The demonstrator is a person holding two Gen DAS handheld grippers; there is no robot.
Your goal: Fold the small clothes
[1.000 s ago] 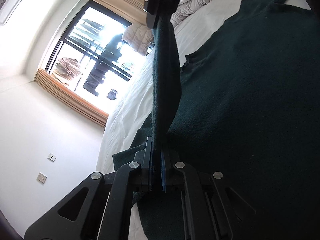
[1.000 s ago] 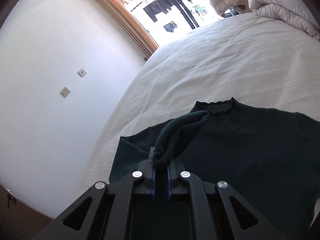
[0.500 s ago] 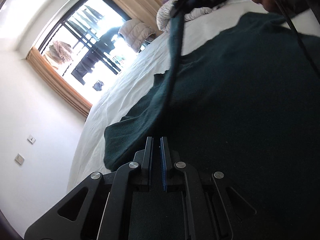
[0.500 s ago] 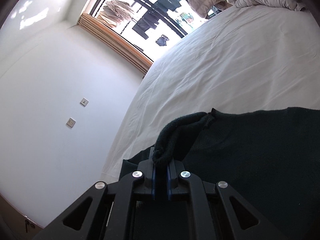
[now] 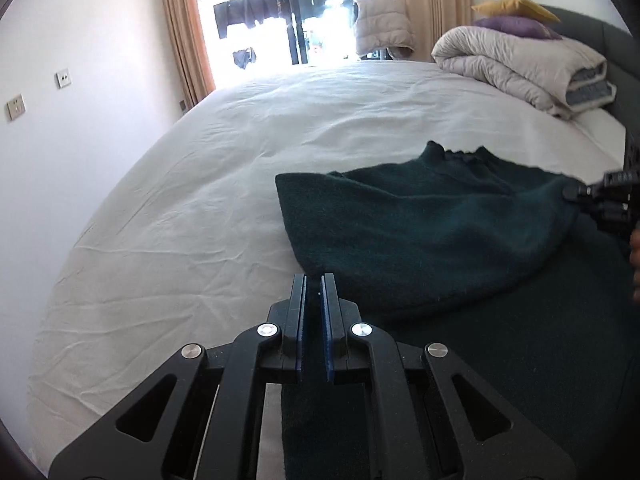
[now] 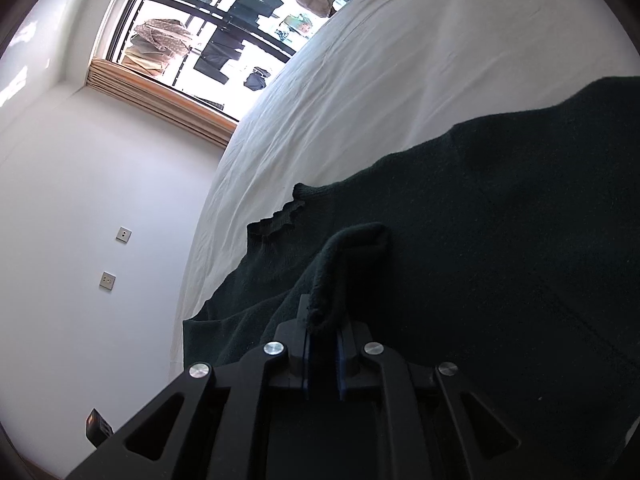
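Note:
A dark green knitted sweater lies on the white bed sheet, its left side folded over the body. My left gripper sits low at the sweater's near edge with a narrow gap between its blue pads; dark cloth lies under it, and whether it pinches the cloth is unclear. My right gripper is shut on a bunched sleeve end of the sweater, above the garment's body near the ruffled collar. In the left wrist view the right gripper holds the fold's far corner.
A rolled beige duvet with purple and yellow pillows lies at the bed's far right. A wall with sockets runs along the left. A window with curtains is behind the bed.
The sleeve was carried across and laid over the sweater's body. My left gripper dropped from holding the raised cloth to the near edge, and its pads have parted slightly. The right gripper stayed shut on the sleeve.

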